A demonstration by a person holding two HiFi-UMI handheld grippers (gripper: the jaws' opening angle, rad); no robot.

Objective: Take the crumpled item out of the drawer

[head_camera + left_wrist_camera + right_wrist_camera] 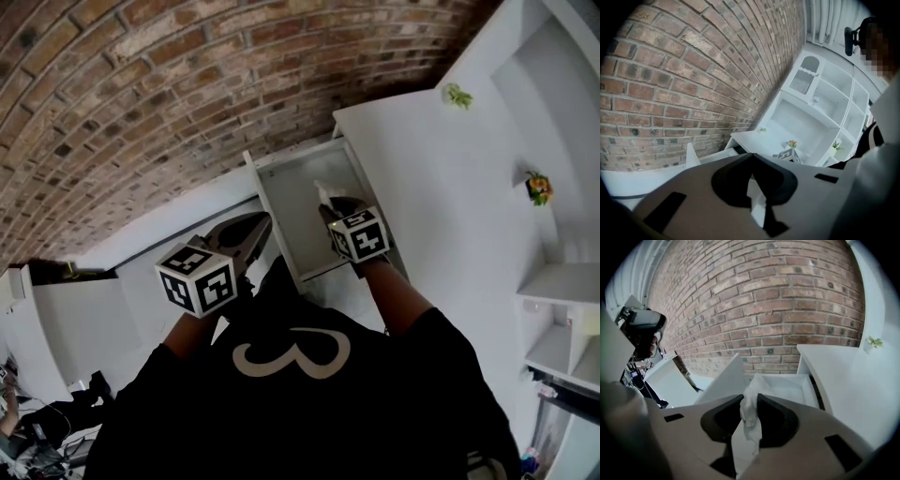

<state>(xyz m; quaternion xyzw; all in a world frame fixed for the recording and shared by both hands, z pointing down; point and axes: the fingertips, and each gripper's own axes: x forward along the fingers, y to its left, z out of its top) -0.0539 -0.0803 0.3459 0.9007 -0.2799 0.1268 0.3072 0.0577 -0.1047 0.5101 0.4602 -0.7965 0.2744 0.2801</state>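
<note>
Closest in, one person in a black shirt, arms out, with two hand-held grippers. That's one marker cube on each.

The left gripper hangs off to the side of the drawer, and its own view settles it: jaws tip to tip, nothing between them.

Now the right gripper, reaching over the one open drawer. Its jaws are drawn in narrow and clamped on the single crumpled item, a wad of white paper or tissue. In the right gripper view the wad sits squarely in the pinch of that gripper. One end pokes out past the fingertips and the rest trails back through the gap between the jaws. It is held over the drawer's inside; whether it still brushes the drawer floor I can't tell.

Beyond that is a white cabinet top beside the drawer. Two small plants show in the head view, a green one and an orange-topped one. Farthest off is one red brick wall.
</note>
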